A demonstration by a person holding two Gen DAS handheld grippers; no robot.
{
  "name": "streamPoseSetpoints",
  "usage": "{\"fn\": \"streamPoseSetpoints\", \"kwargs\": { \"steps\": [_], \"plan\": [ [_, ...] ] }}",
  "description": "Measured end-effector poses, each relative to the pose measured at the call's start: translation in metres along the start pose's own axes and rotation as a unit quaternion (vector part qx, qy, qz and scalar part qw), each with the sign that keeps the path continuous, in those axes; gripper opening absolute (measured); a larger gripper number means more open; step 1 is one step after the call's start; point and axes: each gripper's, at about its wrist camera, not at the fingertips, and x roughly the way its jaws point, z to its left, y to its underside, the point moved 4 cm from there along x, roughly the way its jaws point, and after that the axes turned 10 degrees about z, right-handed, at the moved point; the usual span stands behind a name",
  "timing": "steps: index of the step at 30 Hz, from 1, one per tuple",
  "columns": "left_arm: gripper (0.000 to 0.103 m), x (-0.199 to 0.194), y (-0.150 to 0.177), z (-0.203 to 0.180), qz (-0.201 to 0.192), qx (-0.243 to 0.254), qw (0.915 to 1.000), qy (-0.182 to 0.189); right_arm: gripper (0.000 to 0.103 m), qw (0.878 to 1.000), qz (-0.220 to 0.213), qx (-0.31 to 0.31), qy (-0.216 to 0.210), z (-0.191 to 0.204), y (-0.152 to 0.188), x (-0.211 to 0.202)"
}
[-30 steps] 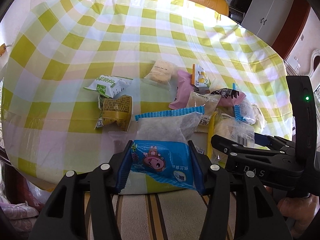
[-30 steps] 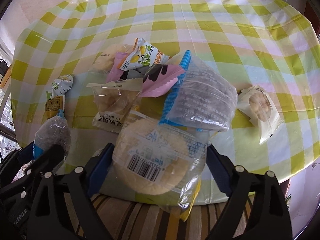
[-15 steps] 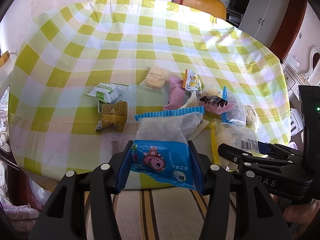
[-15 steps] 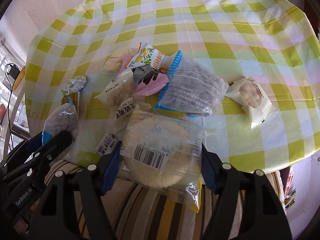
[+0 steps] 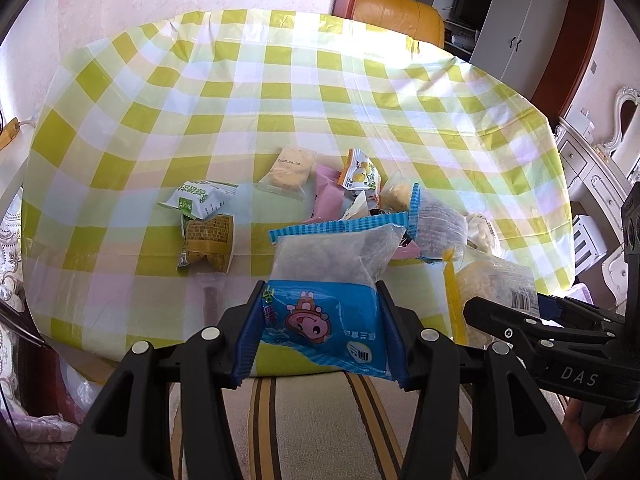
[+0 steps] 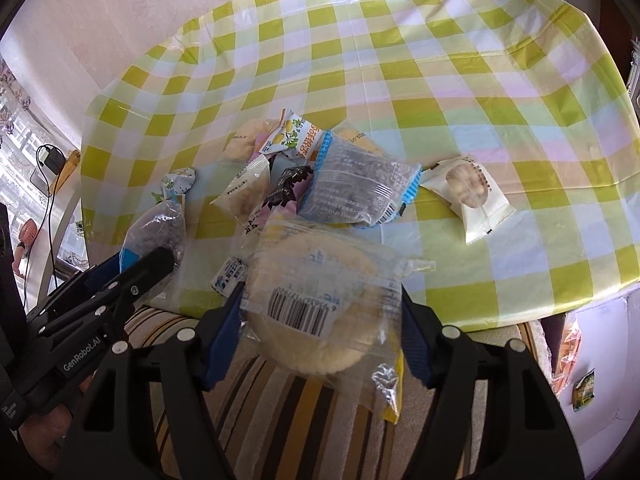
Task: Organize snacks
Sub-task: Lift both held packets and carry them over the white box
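Left claw (image 5: 320,330) clenched on a blue cartoon-print snack bag (image 5: 324,300); both blue pads press its sides, the clear upper half standing out ahead of the tips. Bag sits over the near edge of the worktop (image 5: 280,92), which wears a yellow-green checked cloth.

Right claw (image 6: 322,314) clenched on a clear-wrapped round cake (image 6: 320,296), barcode facing up, yellow end of the wrapper trailing below the fingers. It too is at the worktop's near edge, over a striped cushion (image 6: 280,408).

Beyond the round cake, the snack pile: a blue-edged clear packet (image 6: 356,184) touching the cake's far side, a black-and-pink wrapper (image 6: 288,188) and a small clear biscuit pack (image 6: 244,188) left of it, an orange-and-green sachet (image 6: 294,138) further back. A white cookie packet (image 6: 470,196) lies apart, right of the pile.

Left of the pile, in the left wrist view: a green-and-white packet (image 5: 200,198) and, just nearer, a waffle-type snack (image 5: 208,246). A pale cracker pack (image 5: 286,168) lies at the pile's far edge.
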Motion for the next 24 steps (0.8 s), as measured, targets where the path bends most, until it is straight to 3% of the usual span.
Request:
{"fn": "streamPoseSetpoints", "kwargs": {
  "steps": [8,13,19,24],
  "plan": [
    [0.051,-0.005,-0.004,-0.02,-0.01,0.018,0.9997,0.014,0.069,0.999,-0.023,0.026,0.007,-0.031,-0.001,-0.024],
    [0.051,-0.007,-0.01,-0.054,-0.014,0.055,0.9976,0.039,0.069,0.998,-0.041,0.046,0.027,-0.057,0.0,-0.045],
    [0.051,0.001,-0.013,-0.122,-0.009,0.131,0.9876,0.086,0.069,0.991,-0.048,0.101,0.079,-0.116,0.008,-0.065],
    [0.051,0.013,-0.007,-0.173,0.017,0.185,0.976,0.113,0.069,0.98,-0.048,0.146,0.123,-0.165,0.024,-0.075]
  ]
}}
